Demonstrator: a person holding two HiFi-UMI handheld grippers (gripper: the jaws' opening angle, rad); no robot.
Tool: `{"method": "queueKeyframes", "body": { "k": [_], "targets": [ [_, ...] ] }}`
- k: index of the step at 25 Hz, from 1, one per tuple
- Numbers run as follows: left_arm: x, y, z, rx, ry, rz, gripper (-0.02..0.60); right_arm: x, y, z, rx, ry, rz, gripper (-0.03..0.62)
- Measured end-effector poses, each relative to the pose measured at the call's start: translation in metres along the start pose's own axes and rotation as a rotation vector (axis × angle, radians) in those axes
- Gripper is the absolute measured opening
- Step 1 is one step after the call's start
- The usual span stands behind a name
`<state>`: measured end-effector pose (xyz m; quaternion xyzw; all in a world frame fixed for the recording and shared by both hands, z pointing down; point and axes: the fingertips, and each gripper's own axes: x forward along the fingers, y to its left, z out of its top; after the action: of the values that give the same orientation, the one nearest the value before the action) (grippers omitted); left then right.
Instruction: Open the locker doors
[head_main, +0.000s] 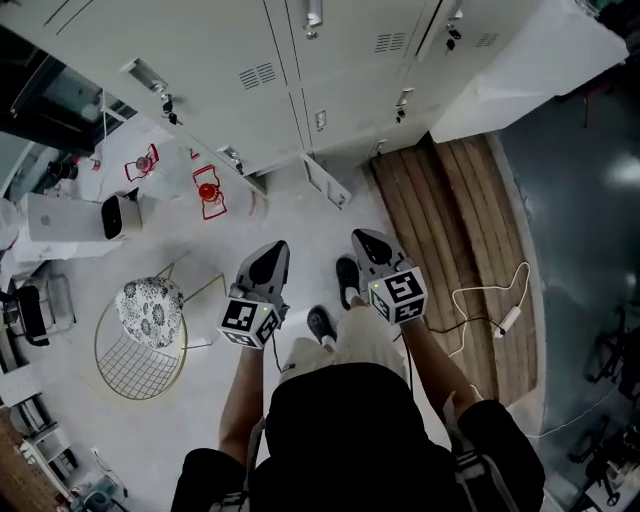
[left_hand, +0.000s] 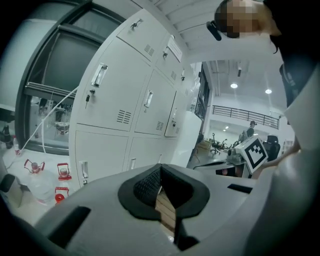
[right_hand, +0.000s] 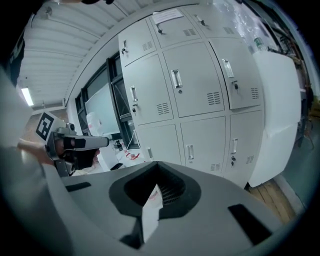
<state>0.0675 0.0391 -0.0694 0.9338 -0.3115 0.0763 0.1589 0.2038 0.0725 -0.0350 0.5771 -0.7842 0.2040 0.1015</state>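
The white lockers (head_main: 300, 80) stand ahead of me in a bank, and every door I can see is closed. The left gripper view shows the lockers (left_hand: 125, 100) with their handles and keys; the right gripper view shows the lockers (right_hand: 195, 85) in three columns. My left gripper (head_main: 271, 258) and right gripper (head_main: 366, 243) hang side by side in the air, well short of the doors, above the person's feet. Both are shut with nothing between their jaws. In their own views the left gripper (left_hand: 161, 172) and right gripper (right_hand: 157, 172) touch nothing.
A wire chair with a patterned cushion (head_main: 148, 312) stands at the left. Red-framed items (head_main: 208, 192) lie on the floor by the lockers. A wooden plank strip (head_main: 450, 220) and a white cable (head_main: 495, 315) run at the right, and a tall white cabinet (head_main: 530, 60) adjoins the lockers.
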Motion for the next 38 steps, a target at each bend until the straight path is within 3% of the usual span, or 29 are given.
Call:
{"method": "queueKeyframes", "body": {
  "k": [11, 23, 38],
  "targets": [
    [-0.095, -0.002, 0.058, 0.014, -0.057, -0.017, 0.017, -0.051, 0.076, 0.058, -0.012, -0.082, -0.003, 0.003],
    [-0.161, -0.017, 0.117, 0.045, -0.127, -0.066, 0.018, -0.104, 0.129, 0.125, -0.079, -0.207, 0.013, 0.003],
    [-0.181, -0.028, 0.123, 0.029, -0.146, -0.064, 0.018, -0.148, 0.142, 0.14, -0.084, -0.271, 0.006, 0.003]
  ]
}}
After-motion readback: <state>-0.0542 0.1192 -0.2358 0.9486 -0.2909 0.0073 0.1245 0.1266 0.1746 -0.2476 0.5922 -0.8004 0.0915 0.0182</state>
